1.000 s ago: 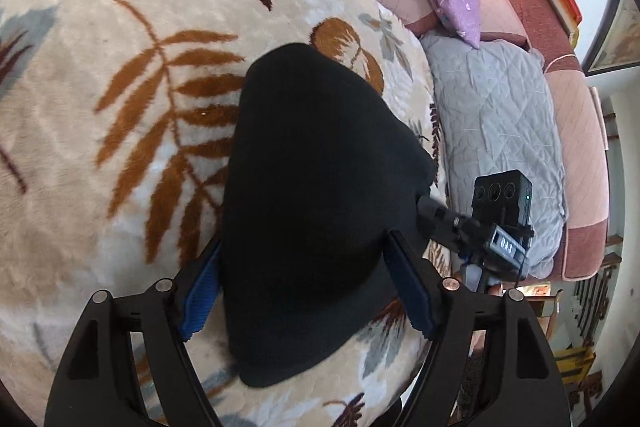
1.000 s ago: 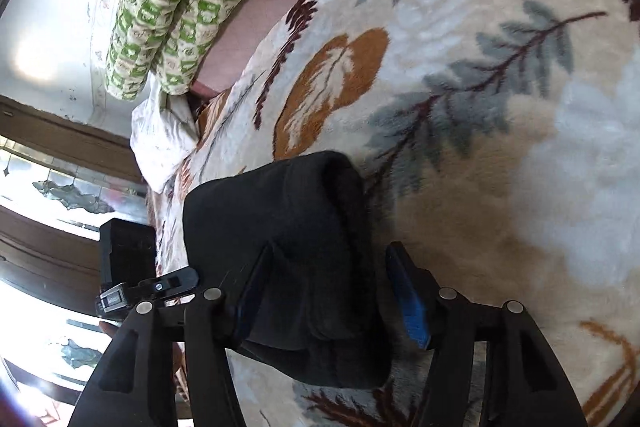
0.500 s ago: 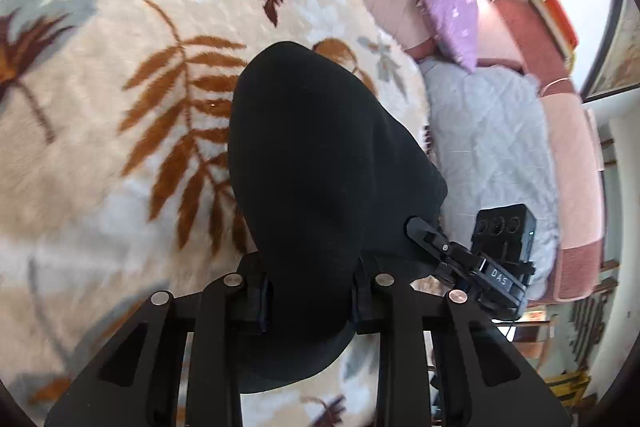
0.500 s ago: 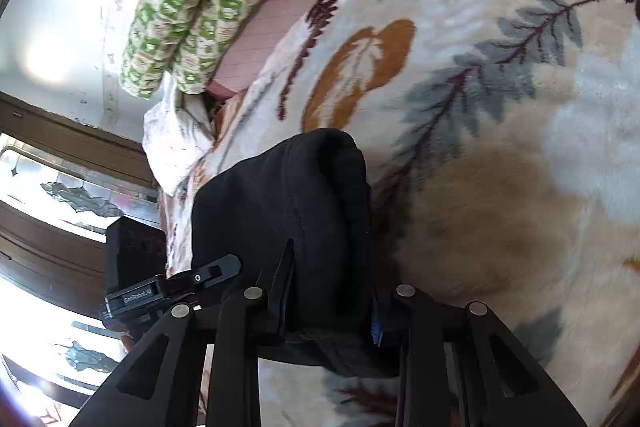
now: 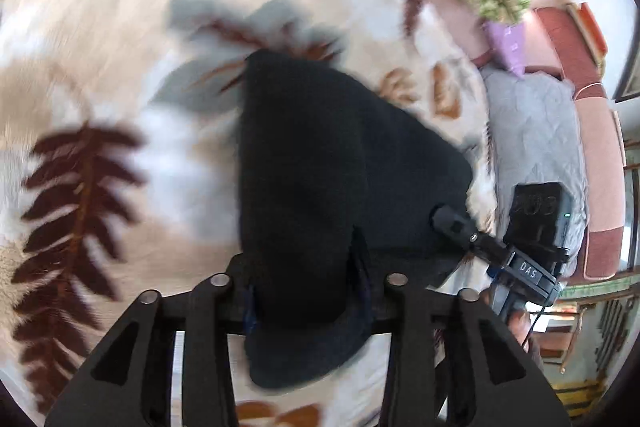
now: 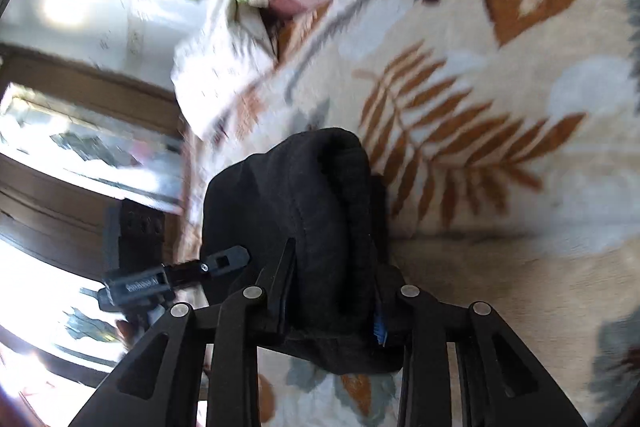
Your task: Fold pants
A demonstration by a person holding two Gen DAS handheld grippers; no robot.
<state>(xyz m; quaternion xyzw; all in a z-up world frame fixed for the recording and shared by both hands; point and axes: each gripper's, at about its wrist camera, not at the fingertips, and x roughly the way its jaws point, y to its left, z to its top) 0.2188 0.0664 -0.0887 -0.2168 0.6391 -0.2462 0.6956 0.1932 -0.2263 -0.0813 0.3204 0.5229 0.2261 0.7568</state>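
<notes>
My left fingers [image 5: 304, 291] and right fingers [image 6: 332, 311] each clamp a thick fold of the black pants [image 5: 320, 155] above the leaf-patterned blanket [image 5: 100, 107].

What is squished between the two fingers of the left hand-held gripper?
The black pants. In the left wrist view, a folded bunch of them sits clamped between the fingers of the left hand-held gripper, above the leaf-print blanket.
</notes>
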